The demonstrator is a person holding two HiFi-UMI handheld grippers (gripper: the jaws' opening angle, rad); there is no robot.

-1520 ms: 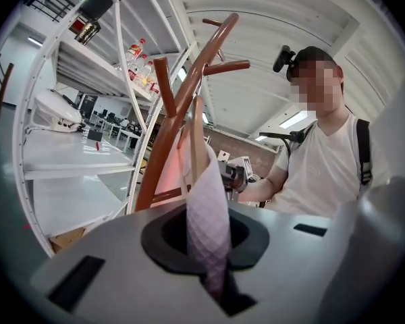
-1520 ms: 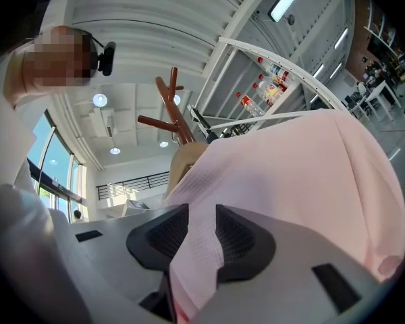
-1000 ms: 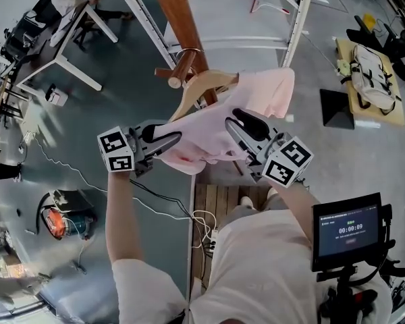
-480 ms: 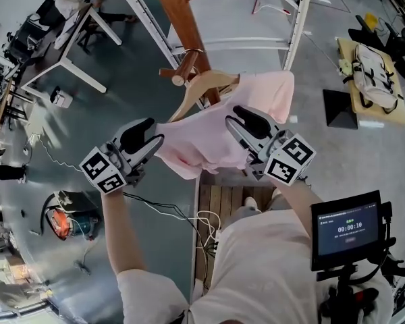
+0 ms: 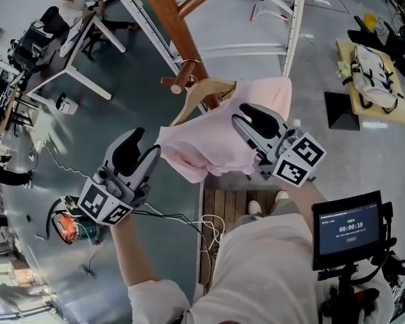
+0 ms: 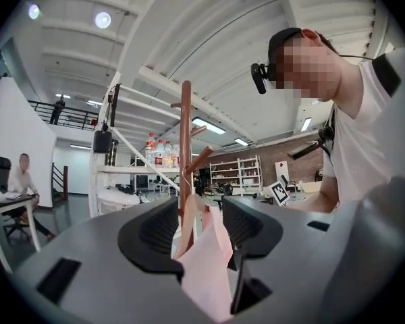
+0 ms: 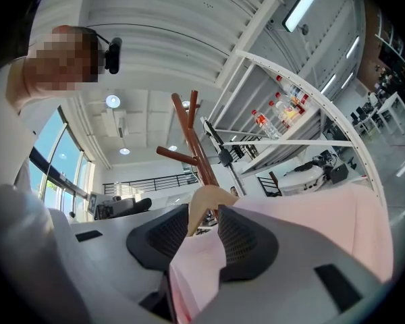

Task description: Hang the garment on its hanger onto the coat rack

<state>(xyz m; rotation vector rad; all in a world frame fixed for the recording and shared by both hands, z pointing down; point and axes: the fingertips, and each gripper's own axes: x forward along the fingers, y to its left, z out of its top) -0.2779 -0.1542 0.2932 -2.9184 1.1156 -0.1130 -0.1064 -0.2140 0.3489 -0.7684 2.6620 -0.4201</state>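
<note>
A pink garment (image 5: pixel 216 137) hangs on a wooden hanger (image 5: pixel 206 90). The hanger's metal hook (image 5: pixel 190 63) loops over a peg (image 5: pixel 179 82) of the brown coat rack (image 5: pixel 167 17). My left gripper (image 5: pixel 143 147) is open just left of the garment's lower edge, and its pads do not press the cloth. In the left gripper view the gripper (image 6: pixel 200 212) has wide jaws, with the garment (image 6: pixel 206 265) and the rack pole (image 6: pixel 185 133) seen through the gap. My right gripper (image 5: pixel 251 122) is shut on the garment's right side. The right gripper view shows that gripper (image 7: pixel 206 223) with cloth (image 7: pixel 196 262) pinched in its jaws.
A white shelf frame (image 5: pixel 291 19) stands behind the rack. At the upper left a person sits at a desk (image 5: pixel 77 36). A backpack (image 5: pixel 374 63) lies at the right and a small screen (image 5: pixel 346 229) is at the lower right. Cables (image 5: pixel 189 214) and a wooden pallet (image 5: pixel 223 204) are on the floor below.
My left gripper has opened, let go of the garment and moved down and to the left. The right gripper keeps its hold, and the garment and hanger have stayed by the peg.
</note>
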